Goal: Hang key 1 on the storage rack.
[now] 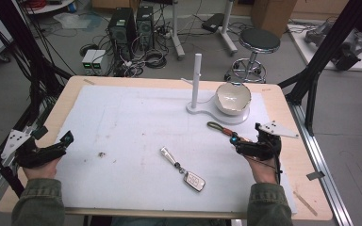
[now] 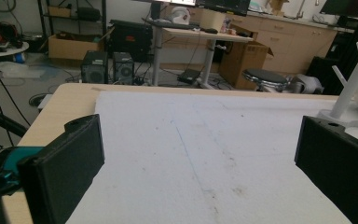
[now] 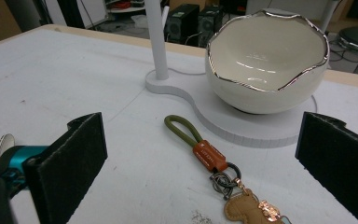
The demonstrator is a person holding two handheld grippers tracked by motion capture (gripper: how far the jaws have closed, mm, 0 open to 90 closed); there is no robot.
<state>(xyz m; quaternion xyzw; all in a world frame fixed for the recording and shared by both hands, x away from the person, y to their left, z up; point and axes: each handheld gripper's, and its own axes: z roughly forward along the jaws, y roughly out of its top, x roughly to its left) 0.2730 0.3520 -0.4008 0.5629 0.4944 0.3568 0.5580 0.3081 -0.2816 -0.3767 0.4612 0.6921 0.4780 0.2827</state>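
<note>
Right hand-held gripper (image 3: 200, 163) released, jaws straddling the keychain (image 3: 205, 156) lying just before the bowl (image 3: 265, 60), evidently lined up for pickup. Left hand-held gripper (image 2: 196, 158) released, well apart.

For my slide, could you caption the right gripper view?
Open right gripper facing olive-looped keychain before white bowl.
</note>
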